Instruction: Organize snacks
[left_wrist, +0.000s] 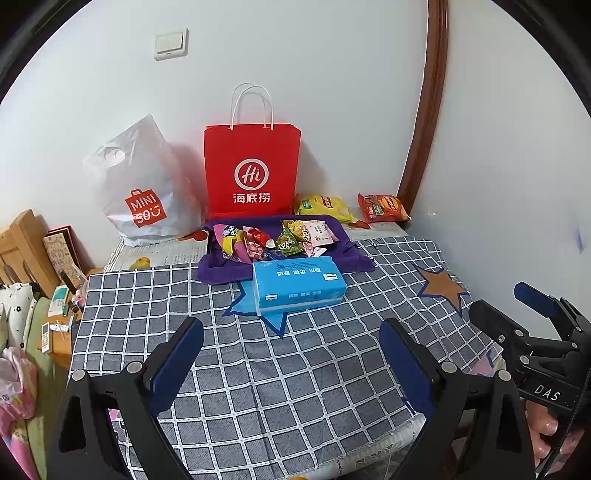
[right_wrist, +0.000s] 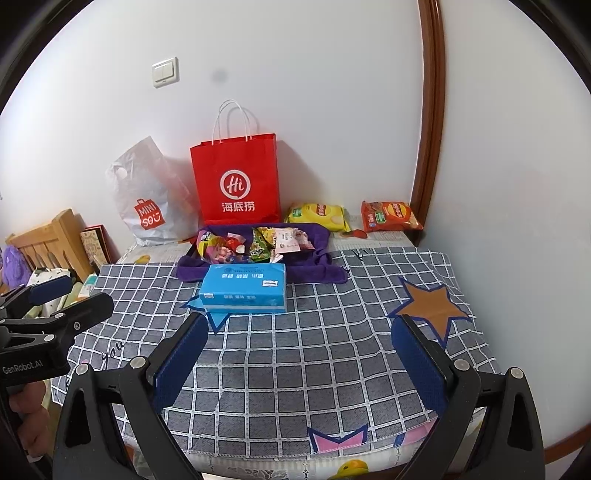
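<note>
Several small snack packets (left_wrist: 275, 240) (right_wrist: 255, 242) lie heaped on a purple cloth (left_wrist: 221, 271) (right_wrist: 192, 271) at the back of the checked table. A yellow chip bag (left_wrist: 323, 207) (right_wrist: 319, 216) and an orange chip bag (left_wrist: 382, 207) (right_wrist: 389, 216) lie behind it by the wall. A blue tissue pack (left_wrist: 298, 284) (right_wrist: 245, 288) sits in front of the cloth. My left gripper (left_wrist: 291, 363) hovers open over the near table, nothing between its fingers. My right gripper (right_wrist: 301, 362) is likewise open and empty, beside the left one (right_wrist: 70, 295).
A red paper bag (left_wrist: 253, 170) (right_wrist: 236, 181) with white handles and a white plastic bag (left_wrist: 142, 192) (right_wrist: 147, 199) stand against the wall. The checked cloth (left_wrist: 295, 369) (right_wrist: 314, 350) covers the table. A wooden bed frame (left_wrist: 22, 243) and clutter lie left. A brown door frame (left_wrist: 428, 110) rises right.
</note>
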